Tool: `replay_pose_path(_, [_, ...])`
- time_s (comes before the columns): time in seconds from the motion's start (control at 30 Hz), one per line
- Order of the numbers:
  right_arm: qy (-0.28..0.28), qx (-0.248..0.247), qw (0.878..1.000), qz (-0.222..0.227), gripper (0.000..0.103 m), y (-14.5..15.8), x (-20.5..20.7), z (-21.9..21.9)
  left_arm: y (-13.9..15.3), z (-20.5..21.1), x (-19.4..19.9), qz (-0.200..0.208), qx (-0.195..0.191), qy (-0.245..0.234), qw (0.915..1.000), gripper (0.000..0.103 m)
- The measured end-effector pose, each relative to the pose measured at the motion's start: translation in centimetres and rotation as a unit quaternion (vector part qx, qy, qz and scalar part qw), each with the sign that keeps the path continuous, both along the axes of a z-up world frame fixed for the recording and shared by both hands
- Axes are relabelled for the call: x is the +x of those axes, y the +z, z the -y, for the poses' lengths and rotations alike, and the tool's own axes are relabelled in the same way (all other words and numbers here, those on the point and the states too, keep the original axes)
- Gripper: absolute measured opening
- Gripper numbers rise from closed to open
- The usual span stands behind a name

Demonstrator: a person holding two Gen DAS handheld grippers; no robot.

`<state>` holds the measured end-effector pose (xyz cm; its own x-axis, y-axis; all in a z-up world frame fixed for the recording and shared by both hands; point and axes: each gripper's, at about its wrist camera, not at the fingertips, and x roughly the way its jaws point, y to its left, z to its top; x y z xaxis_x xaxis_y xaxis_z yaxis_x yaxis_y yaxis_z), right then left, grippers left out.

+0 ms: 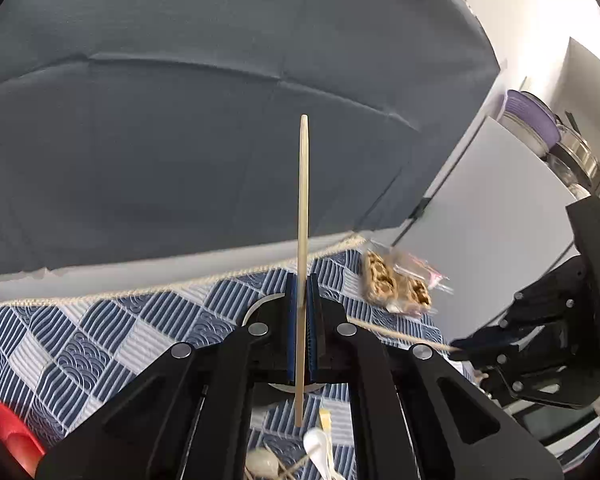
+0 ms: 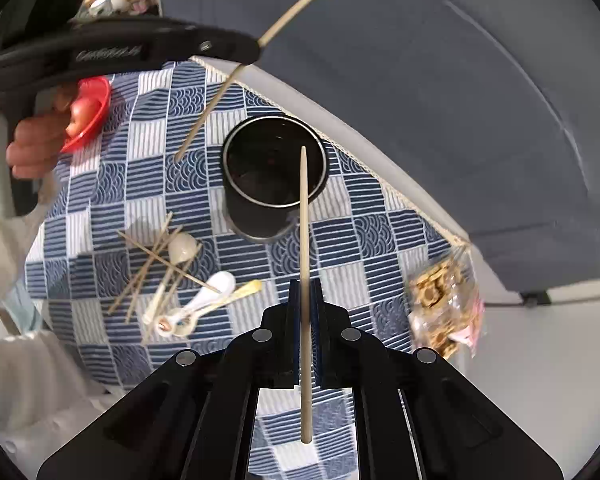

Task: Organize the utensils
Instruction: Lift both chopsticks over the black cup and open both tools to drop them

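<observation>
My left gripper [image 1: 302,284] is shut on a wooden chopstick [image 1: 303,208] that stands upright between its blue pads, above the table. My right gripper [image 2: 305,292] is shut on a second chopstick [image 2: 305,240] whose tip points toward the open black utensil cup [image 2: 274,176]. The left gripper [image 2: 244,50] with its chopstick [image 2: 300,4] shows at the upper left of the right wrist view. A pile of several chopsticks [image 2: 148,264] and white spoons [image 2: 212,292] lies on the blue checked cloth [image 2: 112,200], left of the cup.
A red bowl [image 2: 90,112] sits at the far left of the table. A clear bag of snacks [image 2: 444,300] lies at the right table edge. A grey sofa [image 2: 440,100] stands behind the table. A white cabinet [image 1: 500,220] stands at the right.
</observation>
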<state>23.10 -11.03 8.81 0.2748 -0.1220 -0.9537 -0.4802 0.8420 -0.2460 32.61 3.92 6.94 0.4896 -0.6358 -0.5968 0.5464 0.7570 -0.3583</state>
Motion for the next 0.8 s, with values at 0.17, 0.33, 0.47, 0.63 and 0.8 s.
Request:
replay_pose_path(0.17, [0.044, -0.041, 0.998, -0.034, 0.005, -1.4, 1.6, 0.3, -0.8, 1.4, 1.3, 0.023, -0.008, 0.01, 0.9997, 0.005])
replay_pose_path(0.33, [0.049, -0.054, 0.995, -0.069, 0.005, -2.8, 3.5, 0.9, -1.6, 2.6, 2.0, 0.063, -0.035, 0.015, 0.9973, 0.005])
replay_pose_path(0.47, [0.053, -0.043, 0.993, -0.096, 0.005, -3.9, 4.9, 0.9, -3.4, 2.7, 2.7, 0.053, -0.053, 0.013, 0.9971, 0.005])
replay_pose_path(0.63, [0.054, -0.023, 0.991, -0.119, 0.005, -4.8, 7.0, 0.7, -5.7, 3.4, 2.9, 0.042, -0.044, 0.01, 0.9981, 0.005])
replay_pose_path(0.8, [0.04, 0.009, 0.989, -0.142, 0.005, -5.5, 9.2, 0.8, -7.0, 3.7, 2.9, 0.033, -0.023, 0.005, 0.9992, 0.005])
